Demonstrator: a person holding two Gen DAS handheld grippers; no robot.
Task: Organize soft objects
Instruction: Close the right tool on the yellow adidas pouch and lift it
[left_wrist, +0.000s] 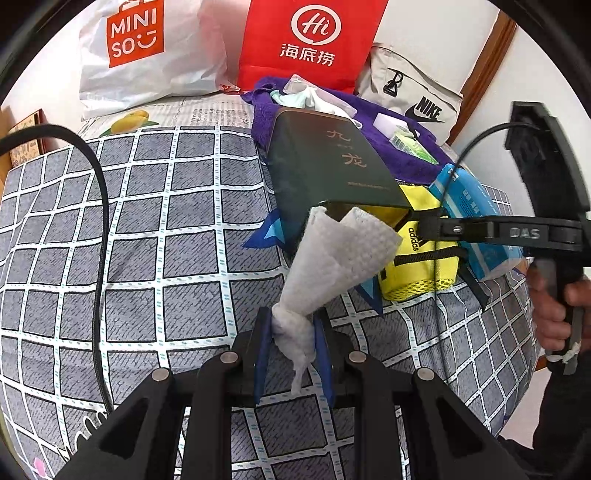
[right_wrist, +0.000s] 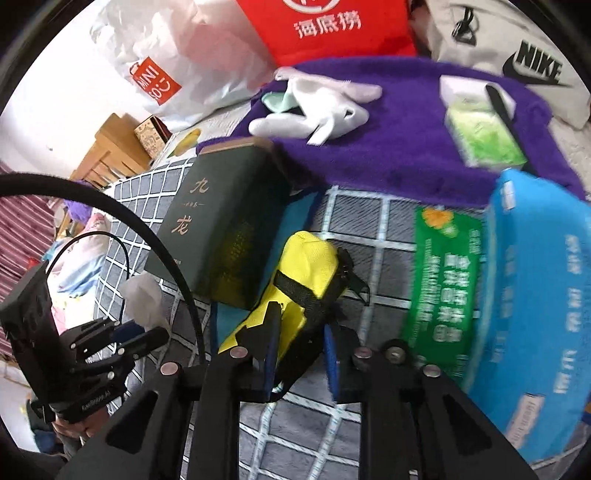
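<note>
**Two grippers, two soft things, and a few ways to slip**

The left gripper (left_wrist: 293, 343) has its blue pads squeezed together on a white cloth (left_wrist: 332, 254). It only pinches the twisted bottom end. The rest of the cloth stands up and fans out in front of the gripper, and its top edge touches or sits just in front of the open end of the dark green box (left_wrist: 325, 158); I cannot tell which. If this gripper moves fast, the cloth could catch on that box, or slide out, because so little of it is pinched.

The right gripper (right_wrist: 301, 350) is closed on the near end of the yellow pouch (right_wrist: 303, 273). The pouch lies on the checked bedcover (left_wrist: 147, 229), right in front of this gripper, and leans against the green box on its left. A black strap (right_wrist: 306, 291) wraps around it. The grip is on a corner, so the pouch may sag or twist when lifted. The strap could hook on something. The pouch might also drag the green box along. A blue pack (right_wrist: 535, 295) and a green pack (right_wrist: 439, 280) sit close on the gripper's right and could get bumped.

Both grippers tip steeply down toward the bed. A hand (left_wrist: 554, 306) holds the right gripper's handle from behind. A black cable (left_wrist: 99, 229) hangs to the left of the left gripper and could snag too.
</note>
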